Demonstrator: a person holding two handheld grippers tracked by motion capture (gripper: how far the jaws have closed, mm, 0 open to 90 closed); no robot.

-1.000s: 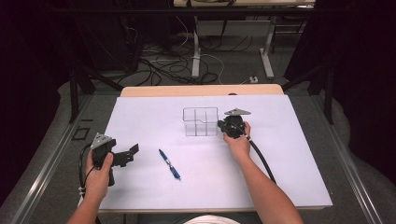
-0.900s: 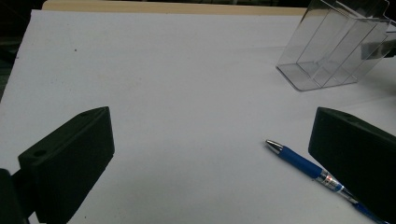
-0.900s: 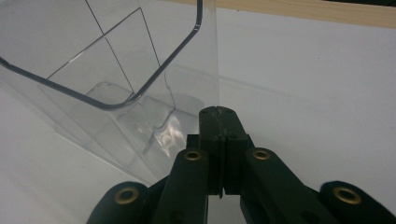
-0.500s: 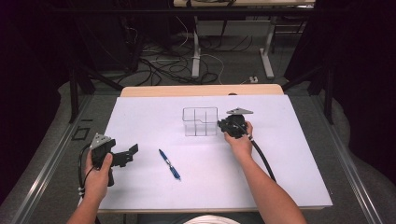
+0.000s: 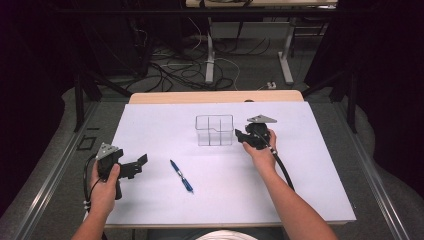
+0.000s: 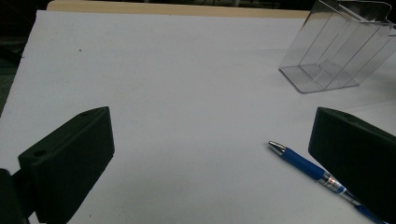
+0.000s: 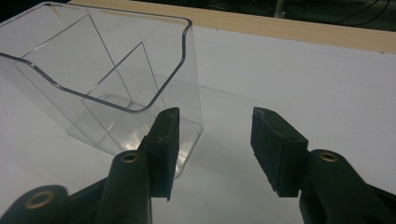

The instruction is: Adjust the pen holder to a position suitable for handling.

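Organizer [image 7: 116, 79]: clear, glossy plastic with smooth walls and thin inner dividers; rims and edges catch bright highlights.

Pen [image 6: 310, 170]: blue glossy plastic barrel, a shiny metal-looking tip, and a clear section along the barrel.

Bench [image 5: 300, 125]: covered by a matt white sheet, smooth and paper-like; a strip of light wood grain with a dull finish shows along the far edge.

Right gripper [image 7: 212, 149]: black matt plastic jaws, pads finely ribbed and scuffed at the corners; brass-coloured rings sit in the arm holes.

Left gripper [image 6: 205, 158]: black matt plastic jaws, inner faces finely ribbed. A grey, dull plate tops each gripper in the high view.
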